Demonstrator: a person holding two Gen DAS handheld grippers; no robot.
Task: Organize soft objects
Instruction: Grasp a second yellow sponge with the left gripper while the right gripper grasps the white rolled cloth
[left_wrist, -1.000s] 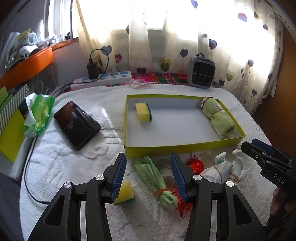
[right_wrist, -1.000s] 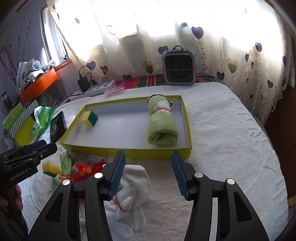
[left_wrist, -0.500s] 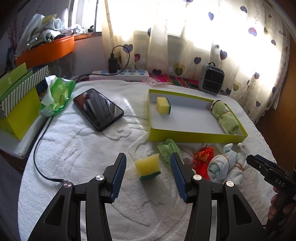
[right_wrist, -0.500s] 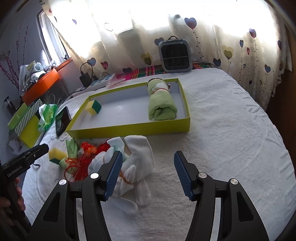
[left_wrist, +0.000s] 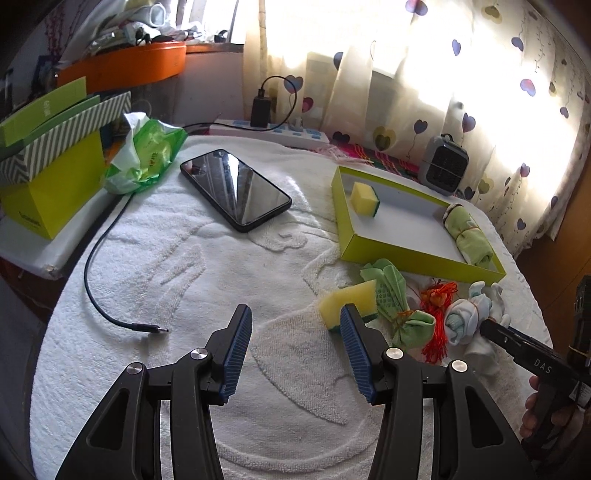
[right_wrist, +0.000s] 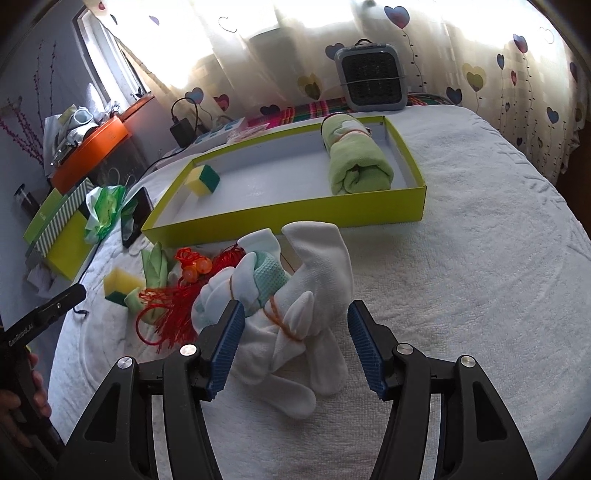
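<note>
My left gripper (left_wrist: 295, 325) stands open over bare white towel with nothing between its fingers. A yellow-green sponge (left_wrist: 351, 301) lies just past its right finger, then a tied green cloth (left_wrist: 399, 306), a red tassel (left_wrist: 437, 306) and a white sock bundle (left_wrist: 469, 317). My right gripper (right_wrist: 295, 332) is open and low around that white sock bundle (right_wrist: 295, 288); the left pad sits at its edge, the right pad stands clear. Behind lies a yellow-green tray (right_wrist: 295, 206) holding a second sponge (right_wrist: 205, 179) and a rolled green towel (right_wrist: 354, 162).
A black phone (left_wrist: 236, 190), a loose charging cable (left_wrist: 96, 288) and a green wipes pack (left_wrist: 147, 151) lie at the left. Stacked boxes (left_wrist: 48, 177) stand on the left edge. A power strip (left_wrist: 273, 131) and a small grey heater (left_wrist: 447, 166) line the back.
My left gripper has swung left, so the sponge that was between its fingers now lies beyond the right one. My right gripper has sunk over the white bundle, its jaws slightly wider.
</note>
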